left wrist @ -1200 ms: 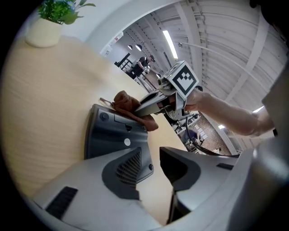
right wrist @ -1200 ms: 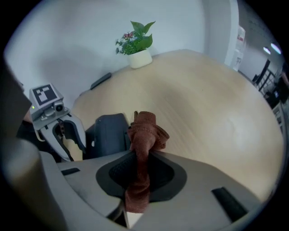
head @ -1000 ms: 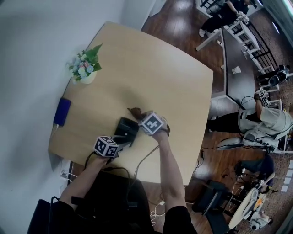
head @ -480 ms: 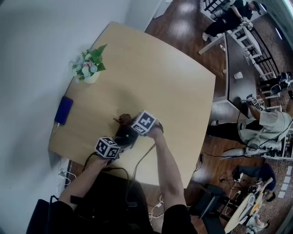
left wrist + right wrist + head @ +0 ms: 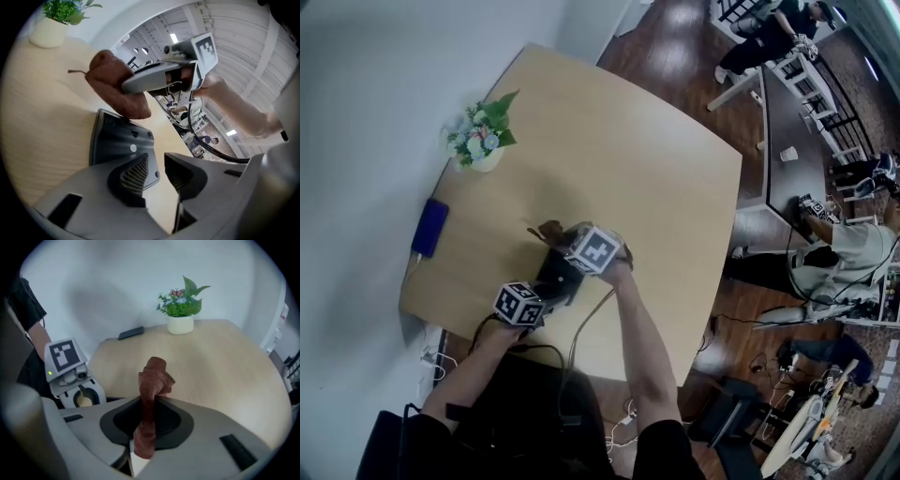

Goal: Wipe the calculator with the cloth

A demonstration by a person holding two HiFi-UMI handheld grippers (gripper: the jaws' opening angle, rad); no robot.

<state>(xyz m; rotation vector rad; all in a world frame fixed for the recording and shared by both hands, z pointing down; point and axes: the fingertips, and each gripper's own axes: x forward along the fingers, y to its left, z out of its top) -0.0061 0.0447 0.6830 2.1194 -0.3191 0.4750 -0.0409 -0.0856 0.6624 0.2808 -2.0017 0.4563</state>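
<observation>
The dark calculator (image 5: pixel 555 273) lies on the wooden table (image 5: pixel 628 169) near its front edge. In the left gripper view the calculator (image 5: pixel 117 143) shows a smooth dark face with a small round dot. My right gripper (image 5: pixel 561 241) is shut on a brown cloth (image 5: pixel 547 229) and points steeply down. The cloth (image 5: pixel 116 86) rests against the calculator's far edge. My left gripper (image 5: pixel 547 294) has just been closing its jaws. The calculator's near corner sits by the left pad (image 5: pixel 133 174), and bare table shows in the gap. The cloth (image 5: pixel 152 380) bunches between the right gripper (image 5: pixel 147 420) jaws.
A potted plant (image 5: pixel 478 141) and a blue flat device (image 5: pixel 428 228) sit at the table's left side by the wall. Cables hang off the near edge. People and other desks (image 5: pixel 787 141) are on the floor to the right.
My right gripper has carried the cloth leftward over the calculator, now covering more of it. The left gripper has stayed in place.
</observation>
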